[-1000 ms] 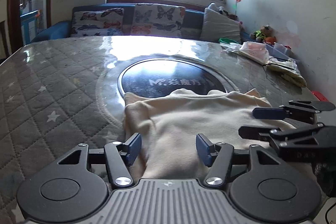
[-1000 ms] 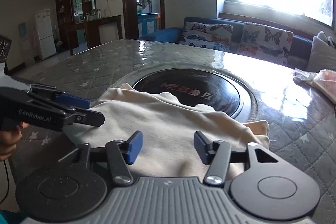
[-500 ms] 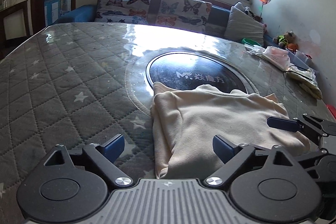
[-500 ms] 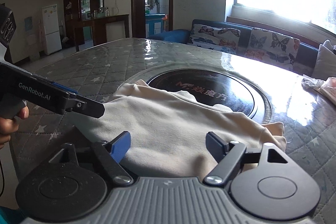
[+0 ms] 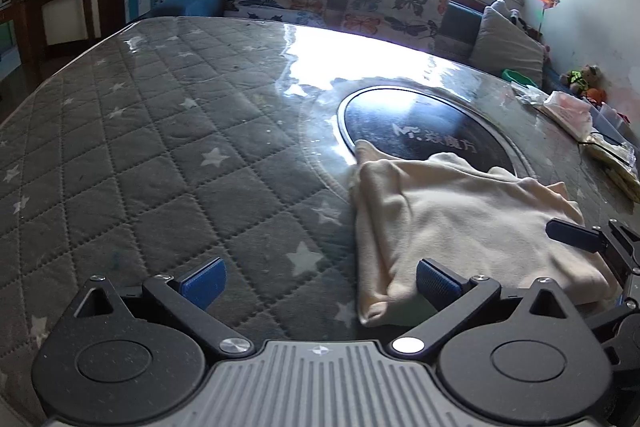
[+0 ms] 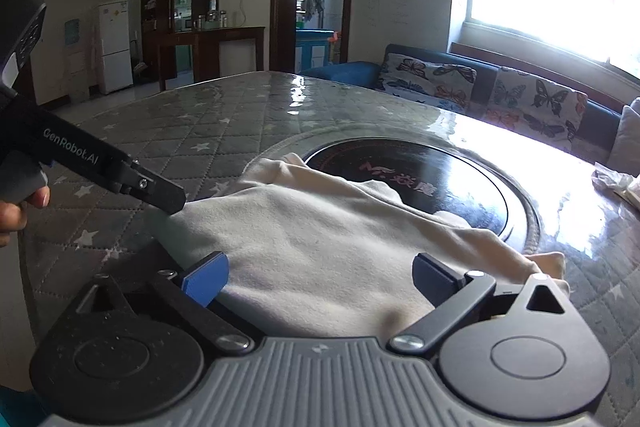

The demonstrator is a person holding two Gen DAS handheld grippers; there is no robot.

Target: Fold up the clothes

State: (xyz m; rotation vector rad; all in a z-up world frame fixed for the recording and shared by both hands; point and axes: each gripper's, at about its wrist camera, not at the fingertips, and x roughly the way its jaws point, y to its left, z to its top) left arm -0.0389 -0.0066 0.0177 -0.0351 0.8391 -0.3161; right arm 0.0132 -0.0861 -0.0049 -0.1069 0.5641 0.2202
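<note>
A cream garment (image 5: 460,227) lies folded on the quilted grey table (image 5: 160,167), its far edge on the round black inset. My left gripper (image 5: 320,283) hovers at the garment's near left corner, its jaws opening wide. One blue pad (image 5: 434,283) is over the cloth and the other is over bare table; neither presses on the cloth. My right gripper (image 6: 320,281) is low over the near edge of the garment (image 6: 320,239), its jaws also opening, with cloth under the gap but not gripped. The left gripper's fingers (image 6: 160,193) touch the cloth's left edge.
A round black inset (image 5: 424,131) with white lettering sits mid-table. Plastic bags (image 5: 568,111) lie along the table's right edge. A sofa with butterfly cushions (image 5: 340,3) stands behind, under the window. A hand (image 6: 16,211) grips the left tool's handle.
Both pairs of jaws have spread from half open to wide. The left gripper has swung left, so the garment now sits to its right. The garment lies still.
</note>
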